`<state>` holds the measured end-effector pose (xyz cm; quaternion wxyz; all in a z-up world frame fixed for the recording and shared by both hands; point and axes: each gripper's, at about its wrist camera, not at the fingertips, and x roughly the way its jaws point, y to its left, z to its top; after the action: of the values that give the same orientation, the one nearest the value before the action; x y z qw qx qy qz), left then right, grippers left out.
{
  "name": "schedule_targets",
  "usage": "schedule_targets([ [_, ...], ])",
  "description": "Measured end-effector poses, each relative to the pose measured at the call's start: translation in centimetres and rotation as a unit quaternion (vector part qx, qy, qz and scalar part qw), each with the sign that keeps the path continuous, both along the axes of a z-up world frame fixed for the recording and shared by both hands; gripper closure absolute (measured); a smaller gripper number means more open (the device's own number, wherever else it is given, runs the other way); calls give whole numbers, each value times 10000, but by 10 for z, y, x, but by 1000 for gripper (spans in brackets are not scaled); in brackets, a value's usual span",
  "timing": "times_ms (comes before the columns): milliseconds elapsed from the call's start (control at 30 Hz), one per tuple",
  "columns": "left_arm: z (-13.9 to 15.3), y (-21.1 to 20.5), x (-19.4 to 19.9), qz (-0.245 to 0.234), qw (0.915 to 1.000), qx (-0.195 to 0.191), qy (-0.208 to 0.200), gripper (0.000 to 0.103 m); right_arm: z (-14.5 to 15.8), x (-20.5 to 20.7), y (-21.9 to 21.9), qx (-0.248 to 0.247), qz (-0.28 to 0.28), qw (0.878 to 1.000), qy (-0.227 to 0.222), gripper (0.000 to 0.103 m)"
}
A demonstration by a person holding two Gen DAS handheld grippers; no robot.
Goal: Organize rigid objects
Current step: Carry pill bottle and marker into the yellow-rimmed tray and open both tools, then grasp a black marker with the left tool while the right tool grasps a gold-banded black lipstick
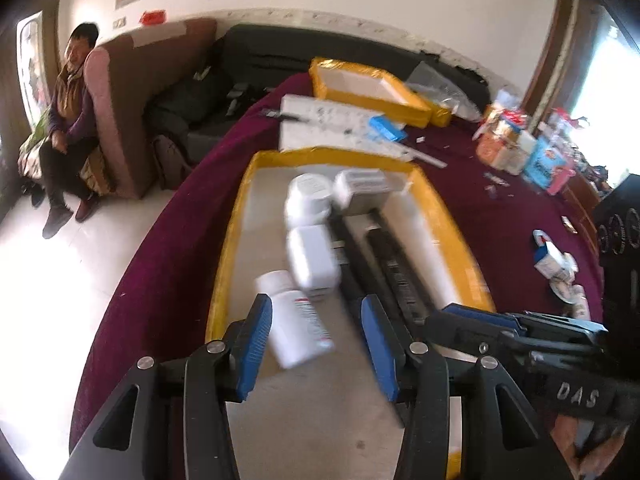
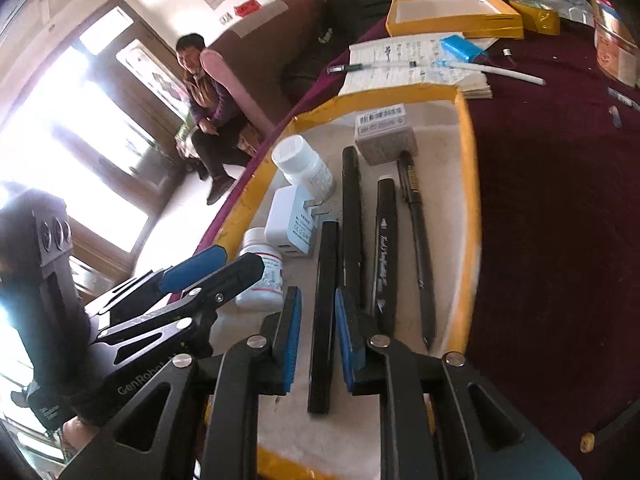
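A yellow-rimmed tray [image 2: 468, 152] on the maroon table holds two white pill bottles, a white charger [image 2: 290, 226], a small grey box [image 2: 384, 134] and several black pens. My right gripper [image 2: 318, 338] is open, its blue pads either side of a black pen case [image 2: 324, 312] lying in the tray, with gaps showing. My left gripper [image 1: 316, 340] is open above the near white pill bottle [image 1: 296, 320], which lies between its fingers without visible contact. The tray also shows in the left wrist view [image 1: 236, 240], blurred. The other bottle [image 2: 304, 164] lies farther back.
Behind the tray lie a notebook [image 2: 404, 64] with pens and a blue box on it, and a second yellow tray [image 2: 452, 12]. Boxes and packets sit at the far right of the table [image 1: 516, 148]. A person [image 1: 68, 120] sits by a sofa to the left.
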<state>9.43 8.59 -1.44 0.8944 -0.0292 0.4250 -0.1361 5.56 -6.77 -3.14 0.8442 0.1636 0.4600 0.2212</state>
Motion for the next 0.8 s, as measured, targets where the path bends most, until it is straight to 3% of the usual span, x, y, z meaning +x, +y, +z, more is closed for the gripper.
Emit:
schedule_targets([
  [267, 22, -57, -31, -732, 9968, 110, -315, 50, 17, -35, -65, 246, -311, 9988, -298, 76],
  [467, 22, -117, -53, -1459, 9880, 375, -352, 47, 11, -63, -133, 505, -809, 9949, -330, 76],
  [800, -5, -227, -86, -2682, 9557, 1167, -339, 43, -20, -133, -259, 603, -2148, 9744, -263, 71],
])
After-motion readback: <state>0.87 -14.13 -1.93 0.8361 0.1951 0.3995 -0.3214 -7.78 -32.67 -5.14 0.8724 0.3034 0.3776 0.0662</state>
